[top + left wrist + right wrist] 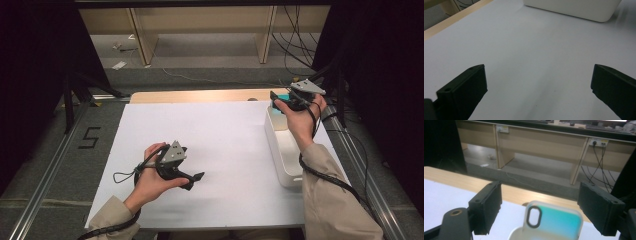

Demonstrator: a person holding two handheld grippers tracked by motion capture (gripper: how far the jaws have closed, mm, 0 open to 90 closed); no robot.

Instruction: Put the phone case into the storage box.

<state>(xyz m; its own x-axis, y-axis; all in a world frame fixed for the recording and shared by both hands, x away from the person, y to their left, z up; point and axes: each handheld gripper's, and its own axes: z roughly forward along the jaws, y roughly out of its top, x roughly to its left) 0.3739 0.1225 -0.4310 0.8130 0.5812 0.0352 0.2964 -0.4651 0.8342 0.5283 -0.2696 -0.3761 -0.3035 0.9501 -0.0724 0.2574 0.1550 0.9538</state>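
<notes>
A turquoise phone case (554, 222) with a dark oval camera cut-out stands upright at the far end of the white bin (282, 150). My right gripper (540, 192) has its jaws either side of the case, with a gap on each side, so it is open. In the high view, that right gripper (276, 101) is over the bin's far end, with the case (283, 97) just showing. My left gripper (196, 180) rests low over the white sheet (220, 145), pointing right. Its jaws (539, 77) stand wide apart with nothing between them.
The white sheet covers a wooden table whose edge (200, 96) shows at the back. The bin (574, 7) lies along the sheet's right side. Beyond the table are wooden desks (544, 142) and floor cables (295, 45). A "5" mark (90, 137) and a metal rail lie at the left.
</notes>
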